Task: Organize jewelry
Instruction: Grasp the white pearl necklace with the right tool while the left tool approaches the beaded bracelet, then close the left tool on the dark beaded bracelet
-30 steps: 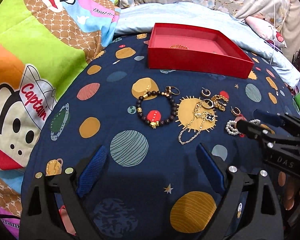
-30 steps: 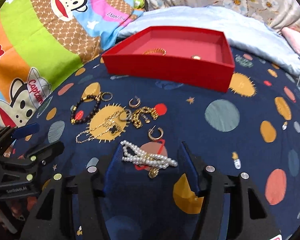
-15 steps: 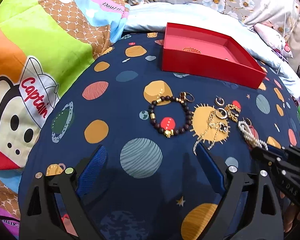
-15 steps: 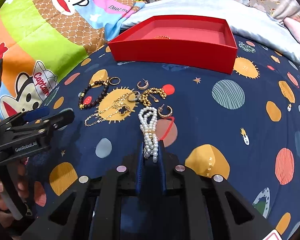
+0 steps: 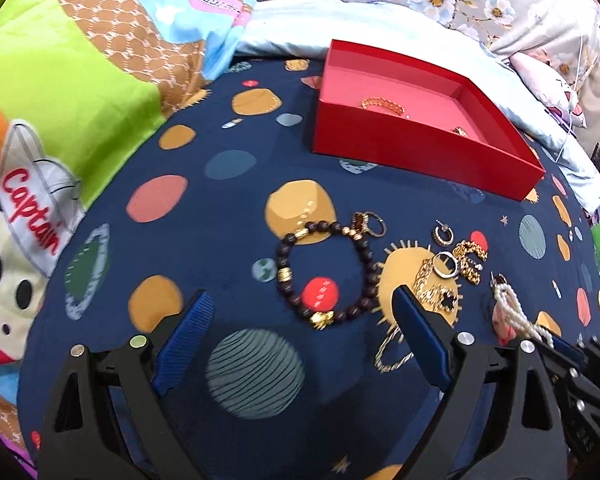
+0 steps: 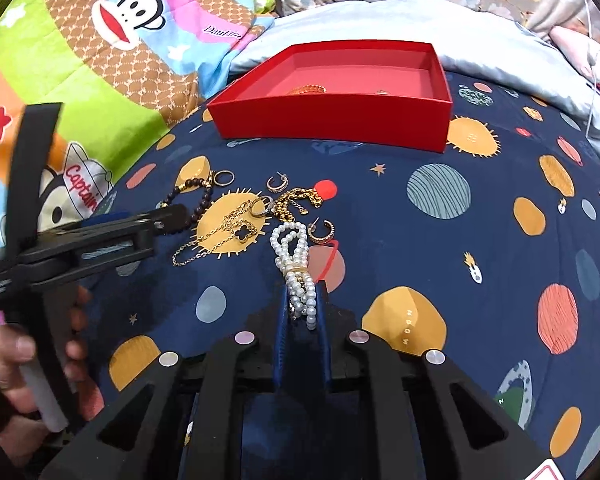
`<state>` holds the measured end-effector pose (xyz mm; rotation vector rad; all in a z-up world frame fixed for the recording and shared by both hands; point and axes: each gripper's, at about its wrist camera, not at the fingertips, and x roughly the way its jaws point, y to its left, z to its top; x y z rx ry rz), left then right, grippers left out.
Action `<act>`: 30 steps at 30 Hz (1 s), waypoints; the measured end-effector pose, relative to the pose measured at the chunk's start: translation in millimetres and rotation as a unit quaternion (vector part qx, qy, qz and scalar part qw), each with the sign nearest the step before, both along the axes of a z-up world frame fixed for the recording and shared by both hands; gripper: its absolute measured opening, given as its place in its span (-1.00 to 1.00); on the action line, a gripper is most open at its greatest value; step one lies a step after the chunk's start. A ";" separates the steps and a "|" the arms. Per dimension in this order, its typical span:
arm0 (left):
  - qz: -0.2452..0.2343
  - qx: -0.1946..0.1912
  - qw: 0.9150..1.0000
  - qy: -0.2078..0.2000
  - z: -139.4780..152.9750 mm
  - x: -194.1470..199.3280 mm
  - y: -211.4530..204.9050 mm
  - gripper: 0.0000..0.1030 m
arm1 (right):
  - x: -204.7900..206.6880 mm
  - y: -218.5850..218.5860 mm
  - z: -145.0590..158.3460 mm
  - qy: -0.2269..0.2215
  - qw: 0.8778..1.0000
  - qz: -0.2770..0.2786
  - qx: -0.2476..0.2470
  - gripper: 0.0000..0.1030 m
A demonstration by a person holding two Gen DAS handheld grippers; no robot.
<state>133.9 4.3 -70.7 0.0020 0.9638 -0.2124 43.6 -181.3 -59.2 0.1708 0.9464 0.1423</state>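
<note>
The right gripper (image 6: 302, 304) sits at the bottom centre of the right wrist view with its two blue pads pressed together on the near end of a pearl bracelet (image 6: 294, 258). The free loops of the bracelet stretch upward from the pads, to the middle of the frame. Just right of the loops lies a gold hoop earring (image 6: 321, 231) on the dark blue planet-print blanket (image 6: 480, 240). Left of the loops lies a gold chain necklace with a black clover pendant (image 6: 228, 232), and just above the loops a chunky gold chain piece (image 6: 298, 200) and a second small hoop earring (image 6: 277, 183).

The left gripper (image 5: 300, 340) is at the bottom of the left wrist view; its blue pads stand wide apart and hold nothing. Between and above them lies a dark bead bracelet (image 5: 324, 272) with gold beads, and a gold ring (image 5: 370, 224) touches its upper edge. The right pad covers part of the gold necklace.

In the upper part of both views stands an open red box (image 6: 332, 120). On its pink floor lie a gold chain bracelet (image 5: 382, 105) and a smaller gold piece (image 5: 459, 132), too small to name. A colourful monkey-print quilt (image 5: 80, 80) fills the upper left of both frames.
</note>
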 end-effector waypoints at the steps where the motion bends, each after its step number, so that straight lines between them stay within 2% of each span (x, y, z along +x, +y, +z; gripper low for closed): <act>1: 0.001 0.000 1.000 0.002 -1.4 2.1 -2.1 0.72 | -0.9 -1.2 1.4 -0.001 1.000 -0.002 0.000 -0.76; 6: 0.008 -0.011 1.000 0.006 -3.3 6.9 -3.0 0.65 | -1.6 -4.0 3.7 -0.002 1.000 -0.008 0.003 -0.75; 11: 0.021 -0.021 1.000 0.010 -2.5 11.7 12.5 0.32 | -0.5 -7.3 4.0 -0.002 1.000 -0.012 0.011 -0.76; 13: 0.018 -0.009 1.000 0.005 -3.2 11.1 13.0 0.22 | -0.1 -7.5 3.8 -0.003 1.000 -0.013 0.012 -0.75; 21: 0.007 0.021 1.000 -0.011 -3.2 10.0 8.6 -0.45 | 1.3 -5.8 4.4 -0.003 1.000 -0.016 0.014 -0.75; 23: -0.003 0.022 1.000 -0.012 -2.9 9.4 5.4 -0.85 | 1.4 -5.9 4.9 -0.004 1.000 -0.017 0.015 -0.75; 30: -0.022 -0.006 1.000 -0.005 2.1 2.1 4.8 -0.87 | -1.5 -7.2 9.3 -0.010 1.000 -0.021 0.017 -0.75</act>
